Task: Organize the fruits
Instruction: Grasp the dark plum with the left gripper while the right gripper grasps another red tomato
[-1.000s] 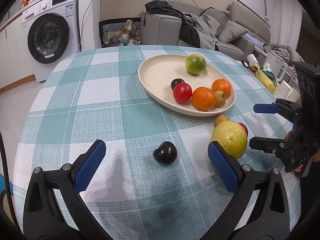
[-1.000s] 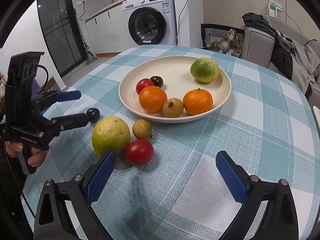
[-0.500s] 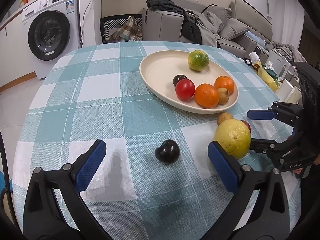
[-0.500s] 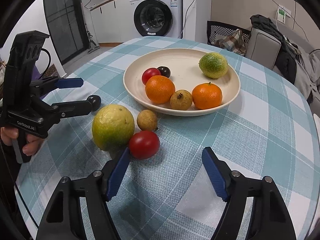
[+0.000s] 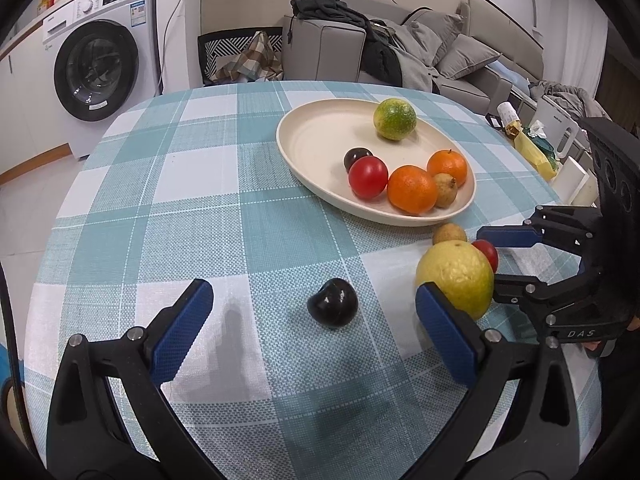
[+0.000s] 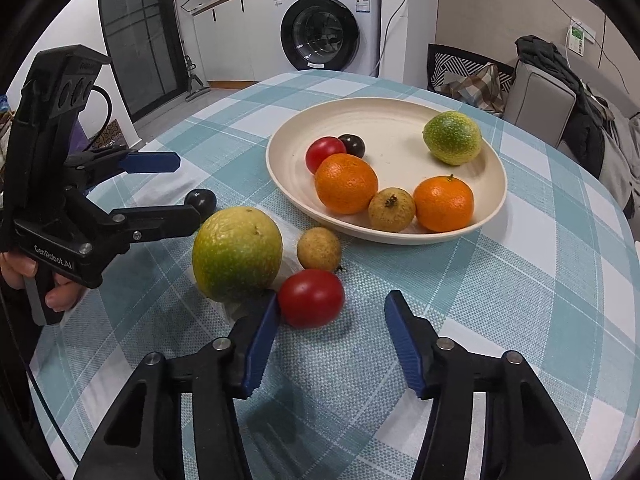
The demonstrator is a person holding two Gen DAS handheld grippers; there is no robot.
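Round surface (image 5: 200,208) under a teal-and-white check cloth. Cream plate (image 6: 400,120) sits toward the far side, holding six fruits: a green citrus (image 6: 452,138) alone at the back, a red tomato (image 6: 323,151) touching a dark plum (image 6: 353,145), two oranges (image 6: 346,183) (image 6: 443,203) and a small tan fruit (image 6: 391,209) wedged between them at the near rim.

Loose fruit on the cloth — large yellow-green citrus (image 6: 237,253), a small tan fruit (image 6: 319,249) just beside it near the plate, a second red tomato (image 6: 311,298) in front, and a lone dark plum (image 5: 333,308) well apart from that cluster.

Left gripper (image 5: 314,332): fingers spread wide, nothing held; the lone plum lies just ahead of the gap between them, not touched.

Right gripper (image 6: 330,330): fingers parted, narrower than the left's. Left finger (image 6: 260,344) sits against the loose tomato's side, close to the big citrus; the right finger stands clear of it — no pinch.

Washing machine (image 5: 96,68) and grey sofa (image 5: 460,52) in the background.
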